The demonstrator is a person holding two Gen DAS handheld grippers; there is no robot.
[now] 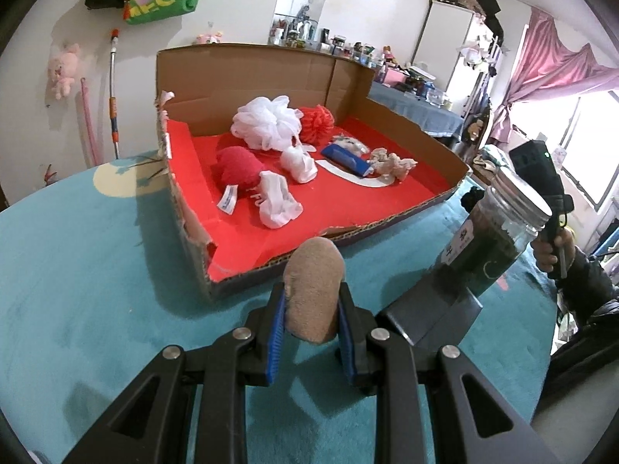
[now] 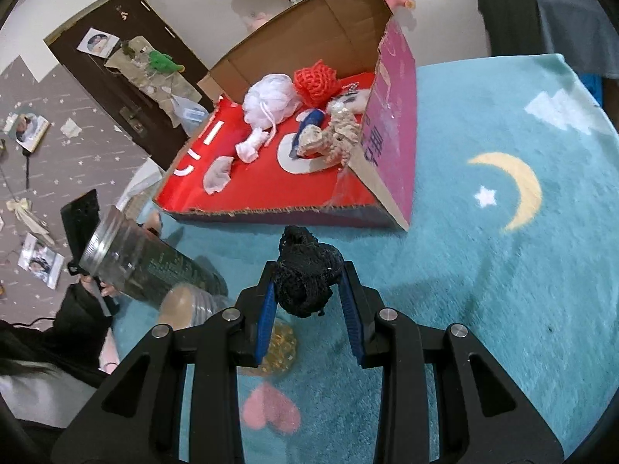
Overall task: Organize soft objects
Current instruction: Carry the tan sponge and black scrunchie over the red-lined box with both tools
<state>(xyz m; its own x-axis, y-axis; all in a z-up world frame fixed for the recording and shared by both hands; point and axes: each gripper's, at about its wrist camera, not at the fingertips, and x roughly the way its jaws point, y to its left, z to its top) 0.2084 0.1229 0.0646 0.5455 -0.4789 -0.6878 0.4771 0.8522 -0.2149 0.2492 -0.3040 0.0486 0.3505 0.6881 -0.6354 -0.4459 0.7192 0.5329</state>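
My left gripper (image 1: 312, 301) is shut on a tan fuzzy soft object (image 1: 314, 290), held just in front of the near edge of a cardboard box (image 1: 247, 69) with a red floor. Inside the box lie a white mesh pouf (image 1: 267, 121), a red mesh pouf (image 1: 317, 121), a red plush piece (image 1: 238, 168), white socks (image 1: 276, 201) and a beige knit item (image 1: 390, 162). My right gripper (image 2: 308, 290) is shut on a black mesh pouf (image 2: 307, 274), held above the rug before the box (image 2: 390, 123).
A teal rug (image 2: 503, 290) with a moon pattern covers the surface. A clear jar with dark contents and a metal lid (image 1: 499, 232) lies right of my left gripper; it also shows in the right wrist view (image 2: 151, 266). A yellow item (image 2: 280, 348) lies under the right gripper.
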